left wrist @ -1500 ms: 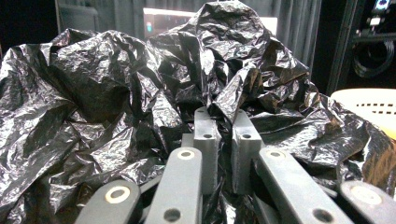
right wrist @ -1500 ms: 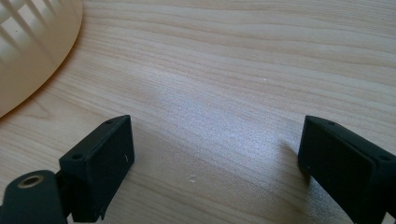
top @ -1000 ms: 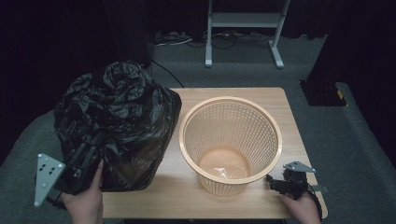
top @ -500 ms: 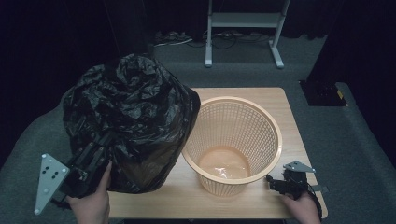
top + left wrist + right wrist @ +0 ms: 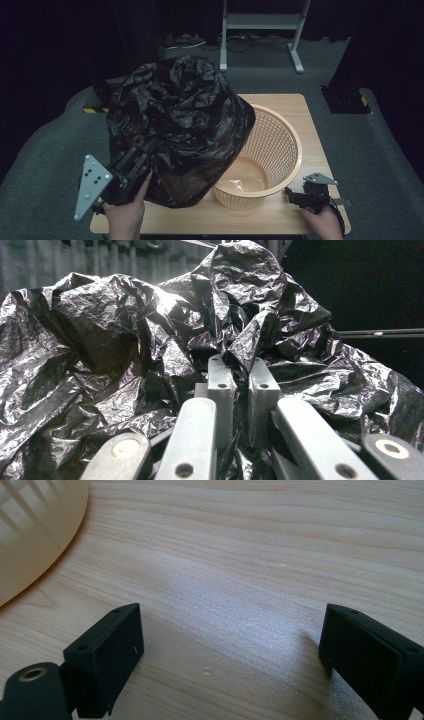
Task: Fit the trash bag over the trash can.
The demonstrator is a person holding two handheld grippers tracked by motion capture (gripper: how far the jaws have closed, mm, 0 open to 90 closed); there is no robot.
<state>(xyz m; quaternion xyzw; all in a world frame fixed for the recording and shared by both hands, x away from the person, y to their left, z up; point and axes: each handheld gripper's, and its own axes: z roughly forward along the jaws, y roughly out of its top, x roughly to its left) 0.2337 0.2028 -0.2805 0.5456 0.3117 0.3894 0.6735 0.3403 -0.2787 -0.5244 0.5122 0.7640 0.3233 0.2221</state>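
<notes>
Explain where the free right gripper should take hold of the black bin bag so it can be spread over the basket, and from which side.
Grip a raised crumpled fold of the black bin bag on its basket-facing side, coming from the right across the basket. The left gripper already pinches the near-left folds; the right gripper rests open on the table, and the film offers only ridges.

The left part of the basket is hidden behind the black bag. In the left gripper view, the fingers are partly buried in the bag's folds. Beside the basket, both forearms are cut off by the high view's bottom edge.
</notes>
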